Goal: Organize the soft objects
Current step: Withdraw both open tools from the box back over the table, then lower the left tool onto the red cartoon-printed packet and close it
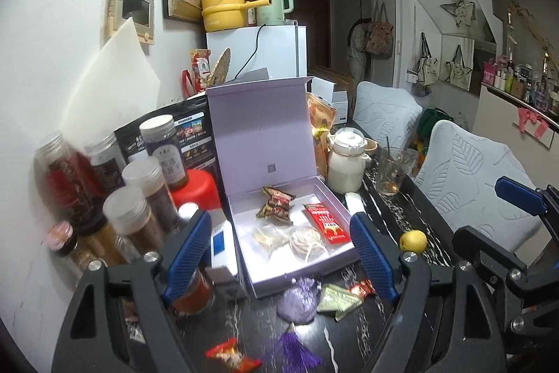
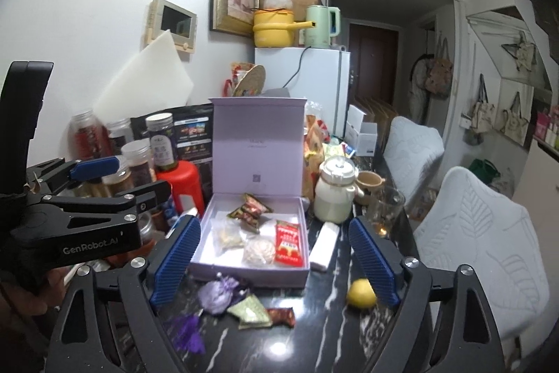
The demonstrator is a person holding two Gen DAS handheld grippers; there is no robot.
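Snack packets [image 1: 326,222] in lavender box [image 1: 335,263]

Your left gripper [image 1: 281,252] hangs with its blue pads spread wide, nothing between them, tilted downward. Your right gripper [image 2: 276,259] sits just beside it, jaws equally wide and empty, pointing the same way.

Bright ceiling light, fisheye-warped edges, dark corners, slight blur.
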